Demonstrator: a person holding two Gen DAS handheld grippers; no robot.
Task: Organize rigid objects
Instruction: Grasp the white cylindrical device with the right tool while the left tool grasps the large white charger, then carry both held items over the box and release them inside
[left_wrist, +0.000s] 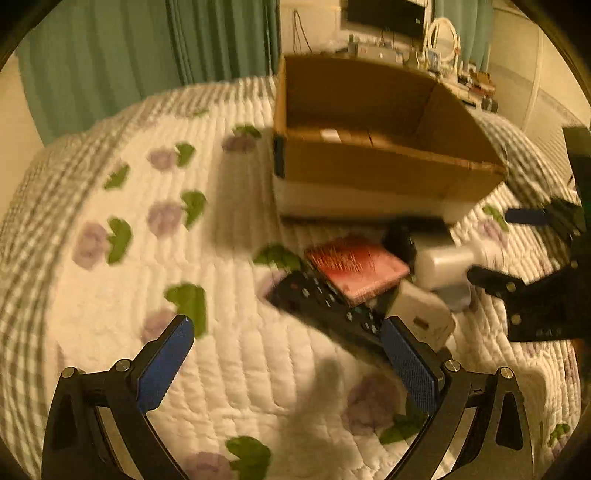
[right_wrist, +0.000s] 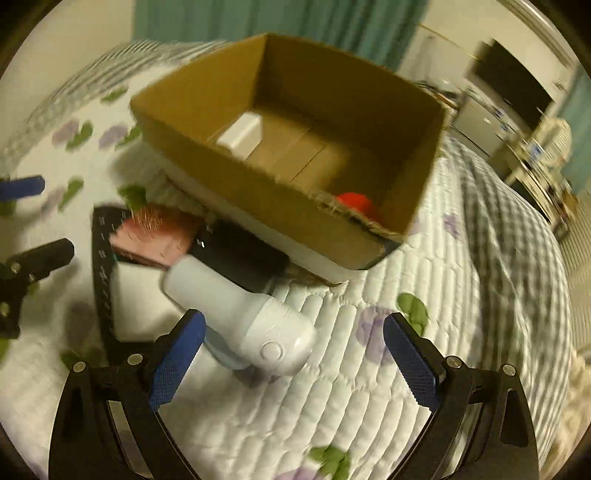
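The bed (left_wrist: 110, 295), under a white quilt with purple flowers and green leaves, carries everything here. At its far side sits the open cardboard box (right_wrist: 221, 177); inside it the right wrist view shows a small white block (right_wrist: 242, 134) at the far left of the floor and something red (right_wrist: 356, 203) tucked behind the near wall.

Just in front of the box's near wall lies a huddle of loose things, overlapping and touching one another. Going down in size: a white handheld device (right_wrist: 251, 314) with a round button on its near end, a black remote control (left_wrist: 325, 306), a pink-red slicker brush (left_wrist: 356, 266), a dark cylindrical object (right_wrist: 243, 254) against the box, and a small white box (left_wrist: 421, 314).

The white handheld device seems the likeliest next pick. Its long axis runs from near right to far left, angled toward the box, and its button end lies between the fingers of the right hand-held gripper (right_wrist: 295, 354), closer to the left finger. That gripper is released, jaws spread wide, holding nothing. The left hand-held gripper (left_wrist: 288, 358) is likewise spread and empty, hovering over bare quilt with the remote just at its right finger; it is the farther of the two from the device.
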